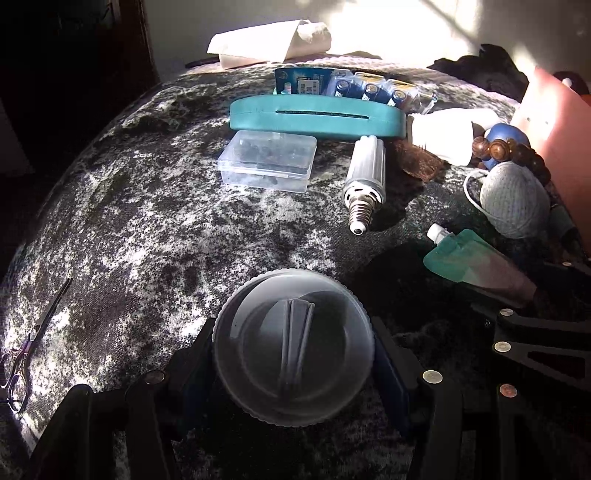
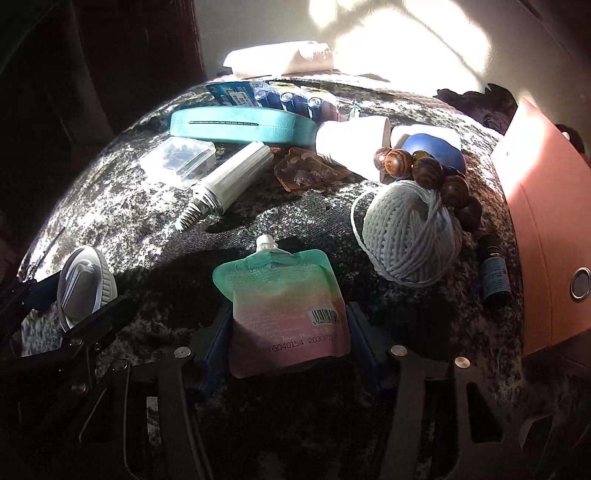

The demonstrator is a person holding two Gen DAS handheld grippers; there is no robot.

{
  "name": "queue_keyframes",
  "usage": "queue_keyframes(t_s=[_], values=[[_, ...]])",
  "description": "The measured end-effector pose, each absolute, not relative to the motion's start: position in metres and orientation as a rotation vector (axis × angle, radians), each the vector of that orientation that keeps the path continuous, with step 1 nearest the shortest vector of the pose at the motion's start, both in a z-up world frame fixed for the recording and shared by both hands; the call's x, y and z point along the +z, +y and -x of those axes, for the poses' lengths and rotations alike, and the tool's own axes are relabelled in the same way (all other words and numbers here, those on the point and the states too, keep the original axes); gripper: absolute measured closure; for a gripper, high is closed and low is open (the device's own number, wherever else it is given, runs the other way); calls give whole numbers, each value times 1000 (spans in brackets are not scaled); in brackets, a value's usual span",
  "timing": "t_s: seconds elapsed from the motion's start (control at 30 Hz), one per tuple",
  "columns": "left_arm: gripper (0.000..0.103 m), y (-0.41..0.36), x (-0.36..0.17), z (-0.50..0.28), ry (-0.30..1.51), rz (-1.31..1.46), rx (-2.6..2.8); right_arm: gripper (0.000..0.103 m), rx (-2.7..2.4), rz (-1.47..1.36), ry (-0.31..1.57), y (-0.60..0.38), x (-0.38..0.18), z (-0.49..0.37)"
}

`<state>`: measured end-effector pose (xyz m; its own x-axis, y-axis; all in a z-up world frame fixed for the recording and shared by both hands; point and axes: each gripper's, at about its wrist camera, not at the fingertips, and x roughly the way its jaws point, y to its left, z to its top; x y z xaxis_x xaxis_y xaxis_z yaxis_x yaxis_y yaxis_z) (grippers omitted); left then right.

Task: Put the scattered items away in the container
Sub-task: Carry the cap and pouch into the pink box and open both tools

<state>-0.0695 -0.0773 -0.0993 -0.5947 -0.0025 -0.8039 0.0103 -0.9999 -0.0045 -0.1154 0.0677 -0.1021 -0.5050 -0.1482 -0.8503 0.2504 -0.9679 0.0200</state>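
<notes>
Fingers (image 1: pixel 391 354) clamped around grey lid (image 1: pixel 293 347).

Hard sunlight enters from the upper right, overexposing the rear wall (image 1: pixel 406 29) and the pink container (image 2: pixel 535 206). The mottled counter (image 1: pixel 129 221) shows bright glare patches; its near zone lies in deep shadow. Fisheye distortion bends both views, and corners fall to black.

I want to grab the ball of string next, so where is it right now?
The ball of string lies right of centre in the right wrist view, just beyond the spouted pouch, against the wooden beads, with a small dark bottle on its right.
</notes>
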Motion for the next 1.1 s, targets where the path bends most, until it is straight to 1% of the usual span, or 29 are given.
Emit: queue_keyframes(t_s=[0.3,0.67,0.9,1.1], values=[[37,-72,-80,57,-3,-1369,-2819,44,-2548,-1352,150,70,-76,90],[37,-50,-55,43,-57,-1316,-2861,44,-2606,-1247,102,96,-37,65],[37,-25,-32,41,-100,-1274,-2907,44,-2665,-1173,19,130,-6,48],[37,18,-1,45,-170,-1202,-2998,44,-2743,-1096,-64,172,26,29]])
